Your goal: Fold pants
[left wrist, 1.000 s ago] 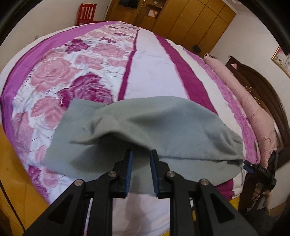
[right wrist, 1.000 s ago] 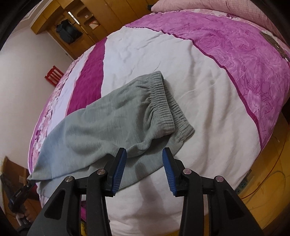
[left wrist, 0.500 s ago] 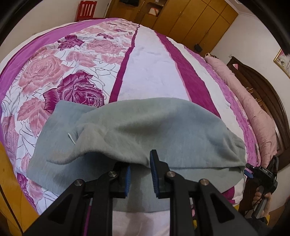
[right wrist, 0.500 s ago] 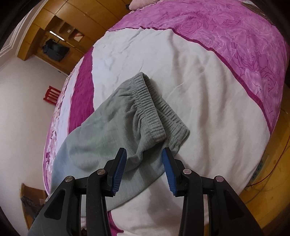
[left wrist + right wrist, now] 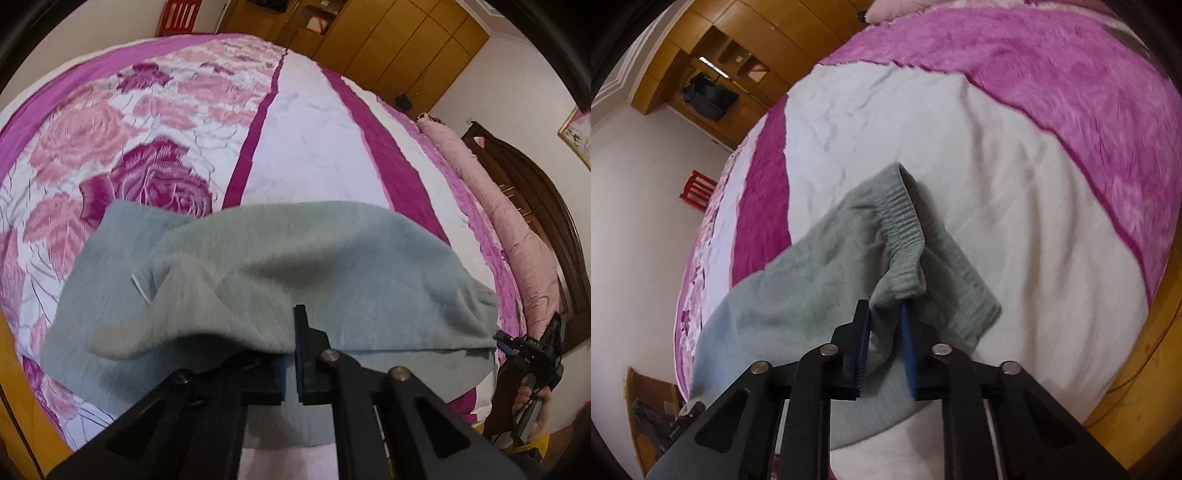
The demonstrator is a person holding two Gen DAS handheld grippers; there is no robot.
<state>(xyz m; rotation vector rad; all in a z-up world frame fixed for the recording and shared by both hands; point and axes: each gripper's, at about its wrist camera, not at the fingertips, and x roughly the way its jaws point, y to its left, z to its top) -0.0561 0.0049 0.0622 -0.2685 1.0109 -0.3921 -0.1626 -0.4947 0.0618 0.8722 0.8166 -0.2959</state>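
Grey-green fleece pants [image 5: 314,266] lie folded lengthwise across the near end of the bed. In the left wrist view my left gripper [image 5: 291,332] is shut on the near edge of the upper layer. The cloth drapes over the left finger and hides its tip. In the right wrist view the elastic waistband [image 5: 903,221] runs away from me. My right gripper [image 5: 884,308] has its jaws closing on the waistband's near corner. That corner is bunched and lifted between the blue pads [image 5: 908,332]. A hand holds the right gripper [image 5: 528,350] at the far right of the left wrist view.
The bed has a quilt [image 5: 306,147] in white, magenta stripes and pink roses. A rolled pink blanket [image 5: 517,221] lies along the dark wooden headboard [image 5: 535,177]. Wooden wardrobes [image 5: 406,48] and a red chair [image 5: 179,16] stand beyond. A wooden bed frame [image 5: 1126,387] edges the mattress.
Both grippers moved forward onto the pants. The left jaws closed on the upper layer's edge. The right jaws narrowed on the waistband corner, which now stands bunched and raised.
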